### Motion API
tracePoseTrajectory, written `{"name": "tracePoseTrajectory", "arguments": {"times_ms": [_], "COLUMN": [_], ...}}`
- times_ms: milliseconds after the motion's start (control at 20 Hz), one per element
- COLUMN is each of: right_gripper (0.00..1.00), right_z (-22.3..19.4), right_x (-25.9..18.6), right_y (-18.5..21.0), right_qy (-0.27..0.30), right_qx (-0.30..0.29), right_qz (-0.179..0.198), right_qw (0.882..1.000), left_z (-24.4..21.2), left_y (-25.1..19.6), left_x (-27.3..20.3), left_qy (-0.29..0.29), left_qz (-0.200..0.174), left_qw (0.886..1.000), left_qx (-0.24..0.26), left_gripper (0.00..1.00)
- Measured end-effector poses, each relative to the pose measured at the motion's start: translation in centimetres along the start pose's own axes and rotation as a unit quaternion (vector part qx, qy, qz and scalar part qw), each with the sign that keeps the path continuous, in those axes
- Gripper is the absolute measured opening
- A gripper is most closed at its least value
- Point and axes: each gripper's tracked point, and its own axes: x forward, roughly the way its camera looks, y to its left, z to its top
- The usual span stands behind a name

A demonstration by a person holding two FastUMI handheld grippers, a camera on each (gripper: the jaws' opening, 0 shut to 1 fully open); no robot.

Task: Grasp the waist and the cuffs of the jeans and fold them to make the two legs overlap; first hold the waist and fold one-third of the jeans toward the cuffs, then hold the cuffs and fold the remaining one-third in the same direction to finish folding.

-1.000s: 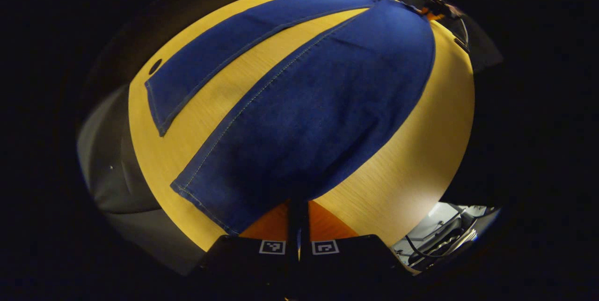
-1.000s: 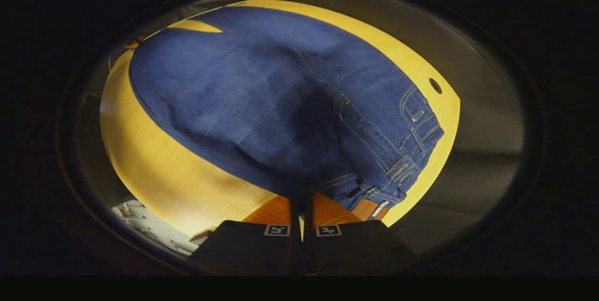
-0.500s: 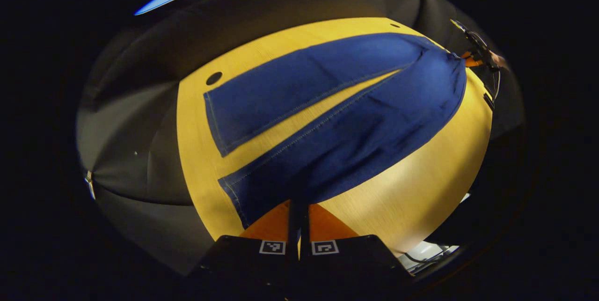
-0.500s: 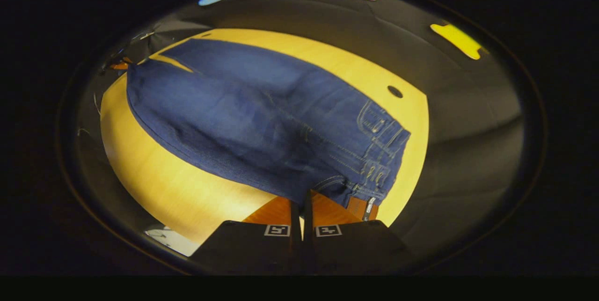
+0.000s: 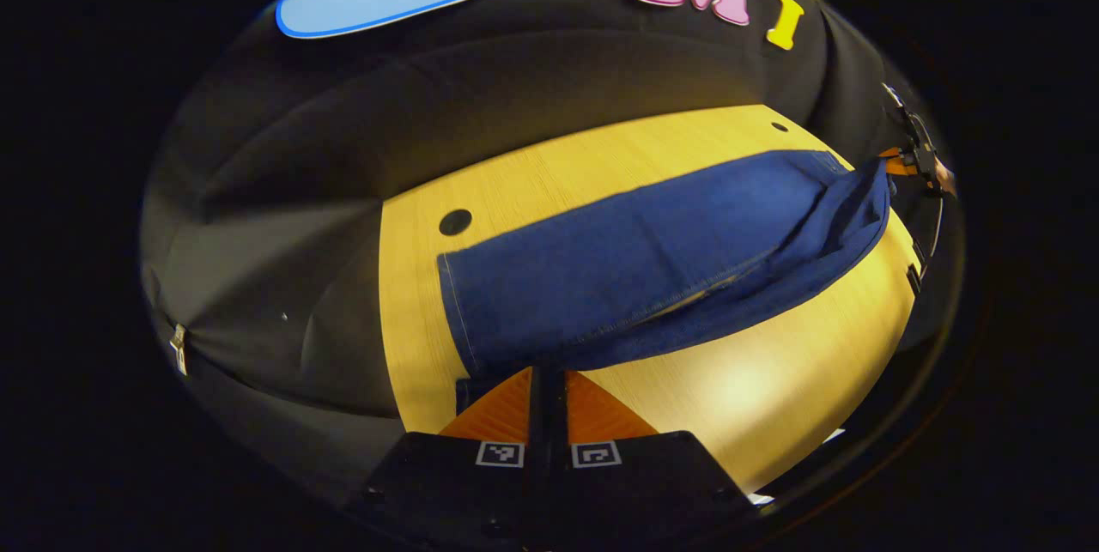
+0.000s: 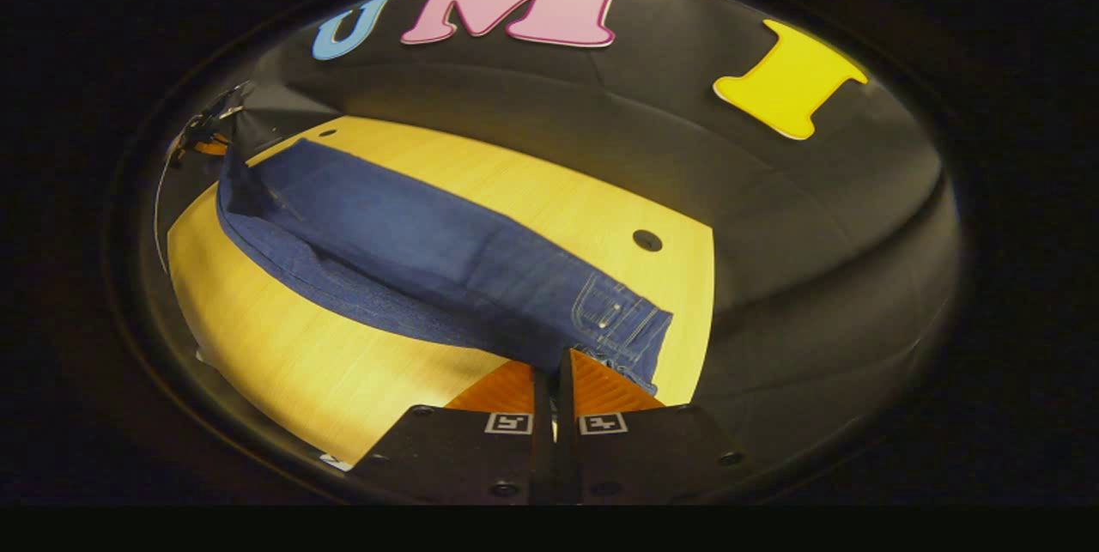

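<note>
Blue jeans (image 5: 652, 269) lie lengthwise on the yellow wooden table (image 5: 738, 380), the near leg raised and draped over the far leg. In the left gripper view my left gripper (image 5: 548, 376) is shut on the cuff of the raised leg. At the far end of the jeans the right gripper (image 5: 914, 161) holds the waist. In the right gripper view the jeans (image 6: 412, 251) run away to the upper left, and my right gripper (image 6: 554, 363) is shut on the waist (image 6: 618, 324) by its belt loops. The left gripper (image 6: 206, 136) shows far off at the cuff end.
The table (image 6: 283, 346) has small dark round holes (image 5: 455, 221) (image 6: 646, 239) near its far edge. Black cloth walls close in behind and beside it. A bare strip of tabletop lies on the near side of the jeans.
Both grippers have lifted the near leg and waist and carried them over the far leg. The yellow gap between the legs has closed. Both views have tilted up toward the wall.
</note>
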Motion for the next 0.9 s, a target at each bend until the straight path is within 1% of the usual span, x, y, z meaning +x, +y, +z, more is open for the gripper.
{"name": "tracePoseTrajectory", "arguments": {"times_ms": [50, 100, 200, 250, 300, 350, 400, 450, 500, 550, 600, 650, 700, 750, 800, 850, 900], "right_gripper": [0.0, 0.0, 0.0, 0.05, 0.0, 0.0, 0.02, 0.05, 0.05, 0.0, 0.05, 0.05, 0.0, 0.05, 0.0, 0.03, 0.12], "right_z": [0.8, 1.6, 2.8, 3.2, 3.5, 3.7, 3.7, 3.6, 3.6, 3.6, 3.4, 3.2, 2.9, 2.8, 2.6, 2.6, 2.8], "right_x": [0.5, 1.2, 2.7, 3.6, 4.8, 5.8, 6.9, 8.0, 9.1, 10.0, 11.0, 11.9, 12.8, 13.5, 14.2, 14.7, 15.0], "right_y": [-0.5, -1.0, -1.7, -1.8, -2.2, -2.4, -2.7, -2.8, -2.6, -2.3, -2.3, -2.5, -2.5, -2.5, -2.6, -2.8, -2.7], "right_qy": [-0.006, -0.01, -0.016, -0.017, -0.017, -0.015, -0.011, -0.005, -0.001, 0.002, 0.006, 0.01, 0.015, 0.019, 0.022, 0.023, 0.02], "right_qx": [0.008, 0.012, 0.017, 0.024, 0.032, 0.042, 0.054, 0.066, 0.075, 0.08, 0.081, 0.083, 0.093, 0.108, 0.123, 0.137, 0.152], "right_qz": [-0.007, -0.014, -0.027, -0.032, -0.04, -0.046, -0.051, -0.054, -0.054, -0.052, -0.054, -0.057, -0.058, -0.059, -0.062, -0.064, -0.06], "right_qw": [1.0, 1.0, 0.999, 0.999, 0.999, 0.998, 0.997, 0.996, 0.996, 0.995, 0.995, 0.995, 0.994, 0.992, 0.99, 0.988, 0.986], "left_z": [0.9, 1.6, 3.4, 4.1, 4.8, 5.5, 6.0, 5.9, 5.6, 4.8, 4.5, 4.6, 4.8, 4.8, 4.6, 4.2, 3.8], "left_y": [0.5, 0.8, 1.7, 2.3, 2.6, 2.8, 3.0, 3.0, 2.7, 2.9, 2.8, 2.7, 2.7, 2.8, 3.2, 3.6, 4.3], "left_x": [0.7, 1.5, 3.4, 4.6, 5.9, 7.1, 8.4, 9.7, 10.9, 12.1, 13.2, 14.0, 14.7, 14.8, 15.2, 15.6, 15.6], "left_qy": [-0.002, -0.002, -0.004, -0.005, -0.005, -0.004, 0.0, 0.004, 0.017, 0.036, 0.049, 0.052, 0.052, 0.053, 0.058, 0.066, 0.073], "left_qz": [0.004, 0.009, 0.025, 0.034, 0.041, 0.046, 0.05, 0.052, 0.054, 0.061, 0.069, 0.078, 0.086, 0.097, 0.107, 0.121, 0.136], "left_qw": [1.0, 1.0, 0.999, 0.999, 0.998, 0.997, 0.995, 0.994, 0.993, 0.992, 0.991, 0.99, 0.99, 0.989, 0.987, 0.985, 0.983], "left_qx": [-0.008, -0.014, -0.024, -0.034, -0.049, -0.068, -0.086, -0.098, -0.104, -0.102, -0.102, -0.103, -0.103, -0.103, -0.103, -0.1, -0.097], "left_gripper": [0.04, 0.06, 0.06, 0.06, 0.06, 0.06, 0.06, 0.06, 0.06, 0.06, 0.06, 0.06, 0.06, 0.06, 0.08, 0.1, 0.28]}}
